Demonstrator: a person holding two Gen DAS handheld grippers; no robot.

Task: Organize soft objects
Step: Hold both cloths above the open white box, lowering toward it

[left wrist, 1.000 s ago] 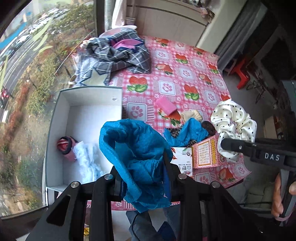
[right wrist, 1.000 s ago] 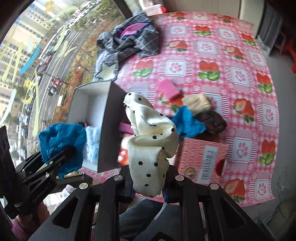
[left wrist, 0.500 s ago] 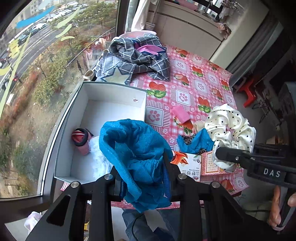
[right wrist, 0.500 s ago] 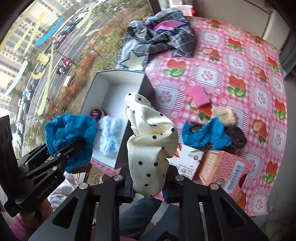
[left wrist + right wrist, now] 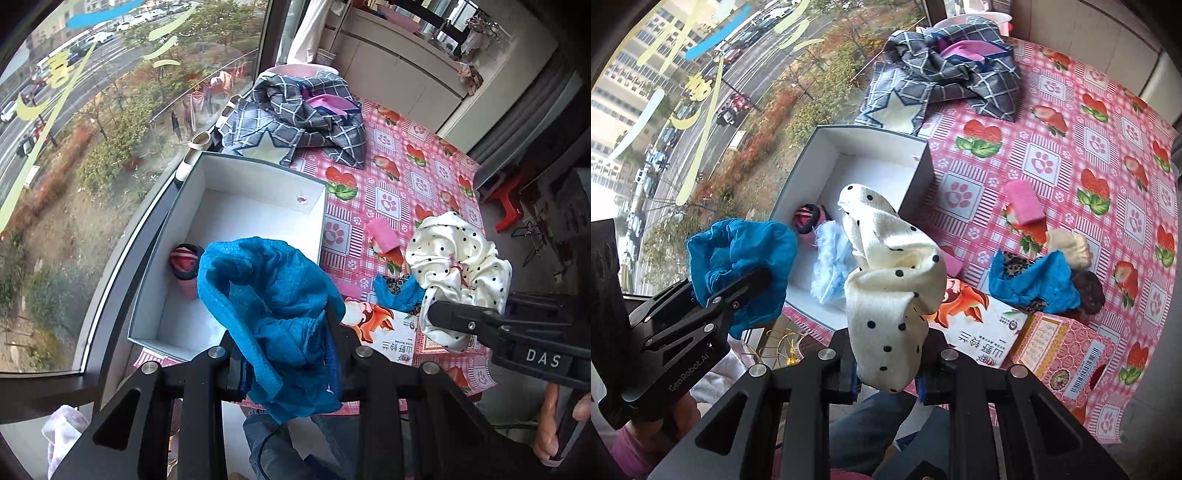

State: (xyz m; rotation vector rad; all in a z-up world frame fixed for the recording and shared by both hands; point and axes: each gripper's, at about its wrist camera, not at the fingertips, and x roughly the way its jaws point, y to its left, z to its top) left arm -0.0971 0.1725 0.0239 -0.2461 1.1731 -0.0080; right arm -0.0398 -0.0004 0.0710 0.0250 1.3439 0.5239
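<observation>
Soft objects were split between the two grippers, a white box and the worktop. Pinched in the left gripper was a blue mesh cloth, bunched up and raised over the near end of the white box. The right gripper was clamped on a cream polka-dot scrunchie, its loop standing above the fingers, near the box's corner. Inside the box lay a red striped roll and a pale blue fluffy piece, side by side toward the near end. On the worktop, covered by a pink strawberry-and-paw cloth, sat a pink pad, a second blue cloth over a leopard-print piece, a cream item and a dark brown one, all close together. A grey plaid garment lay heaped beyond the box. Two printed cartons rested at the near edge.
</observation>
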